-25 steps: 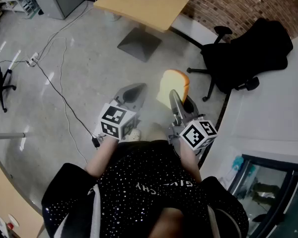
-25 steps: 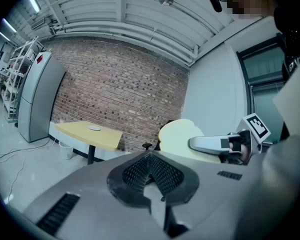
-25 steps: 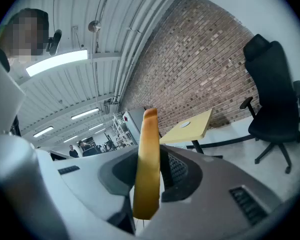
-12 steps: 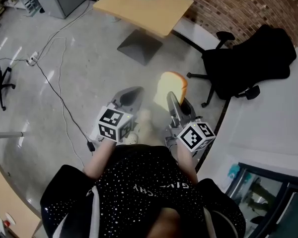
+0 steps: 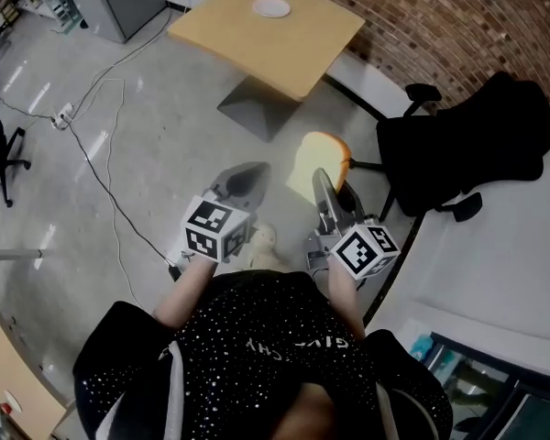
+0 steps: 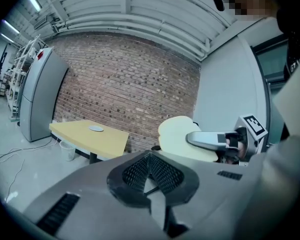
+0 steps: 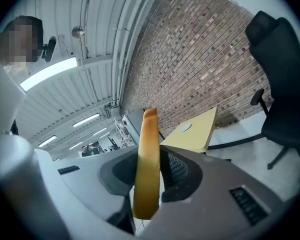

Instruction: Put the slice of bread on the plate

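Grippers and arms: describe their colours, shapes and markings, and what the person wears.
The left gripper and right gripper have smooth grey bodies with dark mesh-textured pads. Each carries a white cube printed with black square markers. The person wears a black top speckled with white dots, with white lettering.

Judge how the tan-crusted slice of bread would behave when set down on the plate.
The tan-crusted slice of bread stands upright, unsagging, in the jaws of the right gripper: probably fairly stiff and light. Held on edge, it would likely tip flat when released on the small white plate.
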Action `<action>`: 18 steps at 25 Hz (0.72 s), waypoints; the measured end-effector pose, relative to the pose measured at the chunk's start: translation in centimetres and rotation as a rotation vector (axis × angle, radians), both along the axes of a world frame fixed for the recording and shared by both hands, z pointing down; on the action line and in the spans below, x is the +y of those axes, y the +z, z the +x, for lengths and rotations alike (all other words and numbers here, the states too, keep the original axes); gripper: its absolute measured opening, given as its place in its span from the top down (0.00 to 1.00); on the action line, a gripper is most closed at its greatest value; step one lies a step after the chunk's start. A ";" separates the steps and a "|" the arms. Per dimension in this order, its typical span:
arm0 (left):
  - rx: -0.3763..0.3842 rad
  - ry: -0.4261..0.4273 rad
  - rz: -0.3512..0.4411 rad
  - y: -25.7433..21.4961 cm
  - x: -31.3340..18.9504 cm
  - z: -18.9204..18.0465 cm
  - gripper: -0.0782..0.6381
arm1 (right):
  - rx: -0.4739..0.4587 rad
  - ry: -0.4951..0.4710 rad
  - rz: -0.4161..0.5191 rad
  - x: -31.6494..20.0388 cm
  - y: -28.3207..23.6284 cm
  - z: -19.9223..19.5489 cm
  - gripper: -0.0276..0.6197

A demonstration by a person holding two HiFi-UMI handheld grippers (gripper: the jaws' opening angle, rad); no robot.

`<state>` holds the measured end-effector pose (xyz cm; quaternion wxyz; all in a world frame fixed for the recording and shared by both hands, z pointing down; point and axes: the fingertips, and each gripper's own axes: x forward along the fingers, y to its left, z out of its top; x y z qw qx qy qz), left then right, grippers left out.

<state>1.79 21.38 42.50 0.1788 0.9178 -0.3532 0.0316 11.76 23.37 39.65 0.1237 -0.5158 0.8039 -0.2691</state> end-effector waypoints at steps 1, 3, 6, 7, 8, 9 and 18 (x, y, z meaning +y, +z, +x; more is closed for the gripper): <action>0.002 -0.011 -0.001 0.0 -1.1 0.3 0.88 | -0.001 -0.009 0.002 -1.1 -0.1 0.3 0.81; -0.004 -0.028 0.003 -0.1 -3.1 1.0 0.88 | -0.004 -0.027 0.002 -3.2 0.0 1.0 0.81; -0.009 -0.056 0.010 -0.2 -5.6 2.1 0.88 | -0.015 -0.048 0.002 -6.0 0.0 2.5 0.81; -0.010 -0.066 0.011 -0.2 -6.4 2.4 0.88 | -0.020 -0.056 0.004 -6.9 -0.1 2.9 0.81; -0.011 -0.076 0.011 -0.2 -7.1 2.6 0.88 | -0.024 -0.065 0.007 -7.8 -0.1 3.2 0.81; -0.012 -0.086 0.011 -0.1 -7.8 2.8 0.88 | -0.026 -0.074 0.009 -8.6 -0.2 3.5 0.81; -0.018 -0.100 0.001 0.5 -10.6 4.6 0.88 | -0.026 -0.113 0.010 -12.1 0.2 4.6 0.81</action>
